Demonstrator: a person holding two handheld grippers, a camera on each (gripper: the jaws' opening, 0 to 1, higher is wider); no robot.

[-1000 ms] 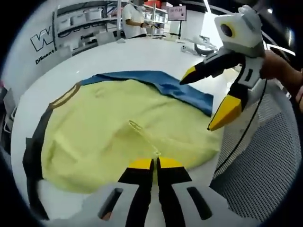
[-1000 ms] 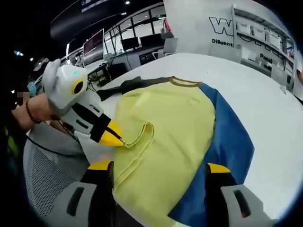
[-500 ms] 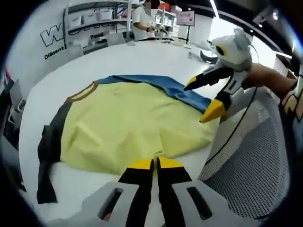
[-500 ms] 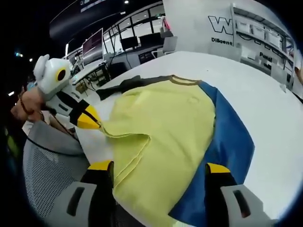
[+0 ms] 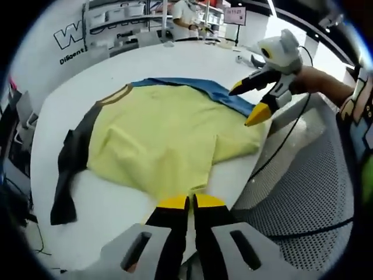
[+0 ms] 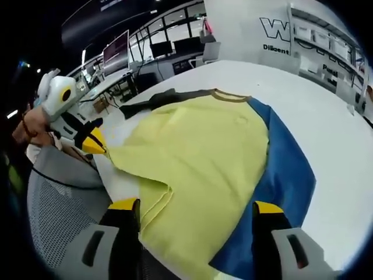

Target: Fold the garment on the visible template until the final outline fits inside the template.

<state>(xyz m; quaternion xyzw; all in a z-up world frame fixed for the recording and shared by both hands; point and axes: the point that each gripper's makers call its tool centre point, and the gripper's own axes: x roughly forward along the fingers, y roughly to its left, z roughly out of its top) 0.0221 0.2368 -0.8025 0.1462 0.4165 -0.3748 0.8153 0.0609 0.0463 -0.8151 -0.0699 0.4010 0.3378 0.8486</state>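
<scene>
We find the garment (image 5: 157, 137), yellow with blue and dark panels, spread on the white counter (image 5: 87, 70). The left gripper (image 5: 185, 202) has its fingers clenched on the garment's yellow hem at the near counter edge. The right gripper (image 6: 189, 207) hangs released, fingers wide apart above the yellow and blue fabric.

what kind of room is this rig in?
Likely an open-plan lab or demo workspace: a large white table, wall shelving with white bins beside lettering, and desks with monitors.
</scene>
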